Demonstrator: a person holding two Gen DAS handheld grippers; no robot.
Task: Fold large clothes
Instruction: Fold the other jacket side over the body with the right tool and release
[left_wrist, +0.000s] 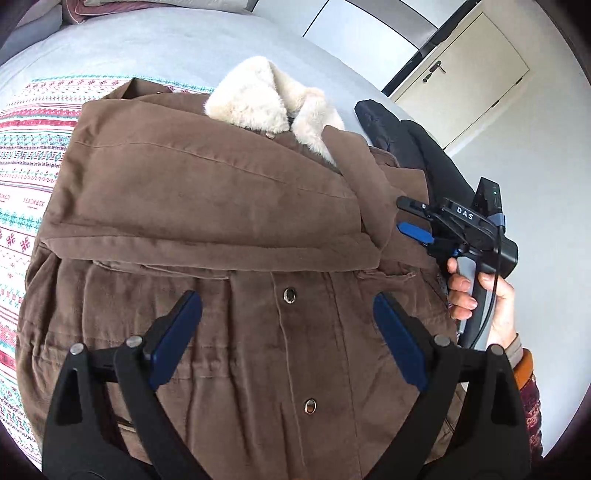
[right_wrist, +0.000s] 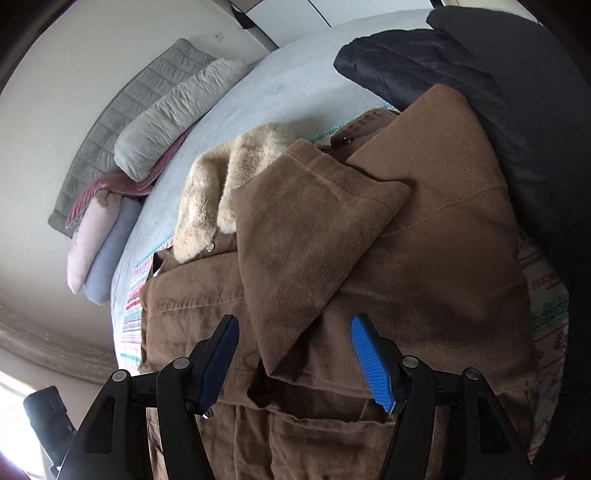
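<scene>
Grey bedding (left_wrist: 155, 40) covers a bed whose near part carries a patterned blanket (left_wrist: 29, 177), and on that blanket lies the brown coat (left_wrist: 221, 206) with its cream fur collar (left_wrist: 258, 96) toward the pillows (right_wrist: 173, 114). Both sleeves are folded across its chest. A dark quilted jacket (left_wrist: 417, 147) sits just beside the coat. The left gripper (left_wrist: 288, 343) hovers over the coat's snap placket, jaws spread wide, holding nothing. The right gripper (right_wrist: 295, 362) hangs above the crossed sleeves, jaws likewise apart and empty
</scene>
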